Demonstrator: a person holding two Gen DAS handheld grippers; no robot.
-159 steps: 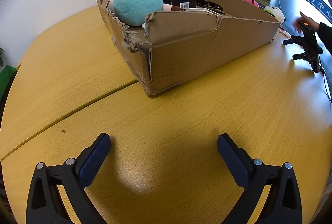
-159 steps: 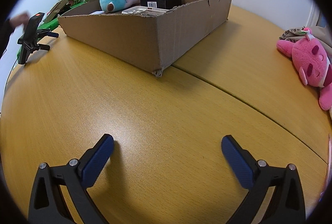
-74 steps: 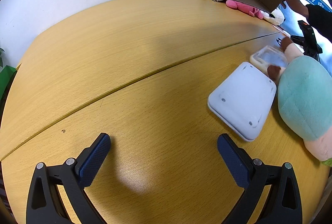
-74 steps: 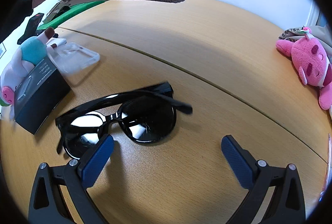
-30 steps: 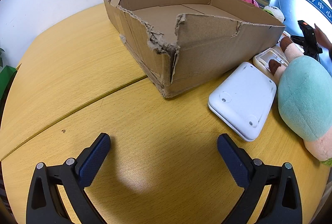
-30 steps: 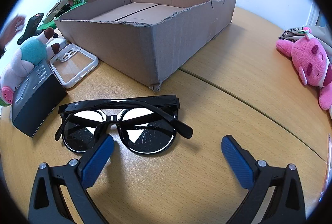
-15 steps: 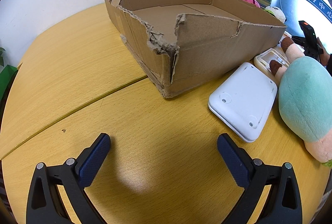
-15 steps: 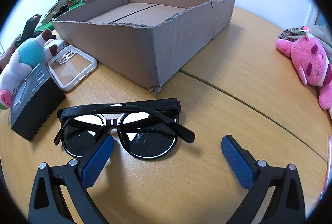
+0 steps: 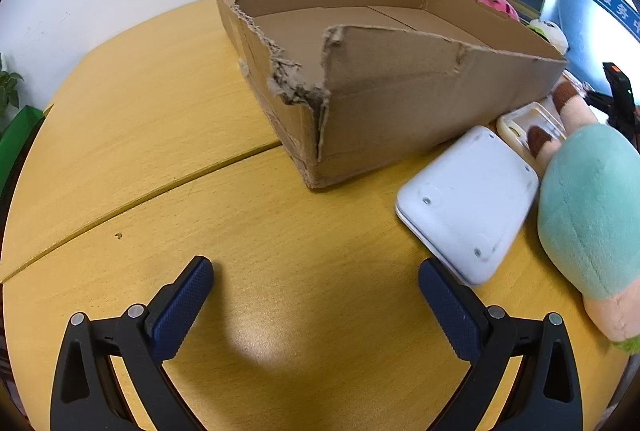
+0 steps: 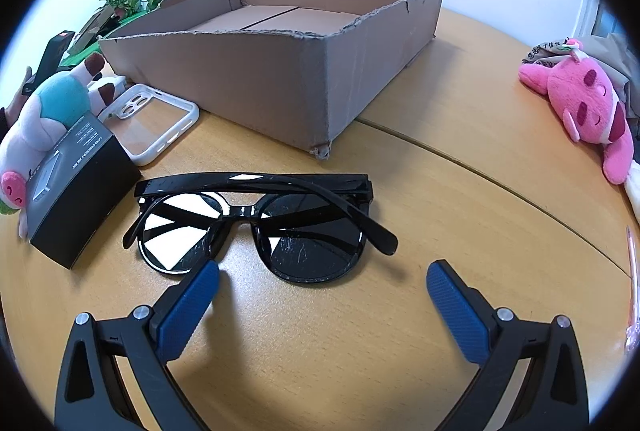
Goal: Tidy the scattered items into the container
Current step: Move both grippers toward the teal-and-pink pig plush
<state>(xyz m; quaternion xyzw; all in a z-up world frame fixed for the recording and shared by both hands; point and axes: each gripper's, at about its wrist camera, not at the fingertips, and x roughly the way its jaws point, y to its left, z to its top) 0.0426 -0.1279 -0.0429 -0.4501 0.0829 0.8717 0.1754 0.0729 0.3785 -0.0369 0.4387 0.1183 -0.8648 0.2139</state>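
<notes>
- Two pairs of blue-padded tongs hover low over a round yellow wooden desk (image 9: 152,119), both spread wide and pinching nothing: the left tongs (image 9: 316,291) over bare wood, the right tongs (image 10: 322,283) just short of a pair of glossy black sunglasses (image 10: 256,223).
- The torn, shallow brown cardboard box (image 10: 280,71) stands empty straight ahead of both tongs; the scattered items lie outside it.
- Ahead and to the right of the left tongs lies a white, rounded plastic slab (image 9: 468,203), underside up, with a teal-and-cream plush toy (image 9: 592,207) just beyond it.
- Ahead and left of the right tongs sit a small black printed carton (image 10: 80,187) and a clear white-rimmed phone case (image 10: 154,123); a pink plush toy (image 10: 584,103) lies well apart to the right.
- The step in hand appears to be the first pick, most likely the sunglasses.
- Done well, the right tongs would straddle the bridge or the folded frame bar rather than a lens, close gently on the slick plastic, then lift clear of the box's ragged wall before releasing.
</notes>
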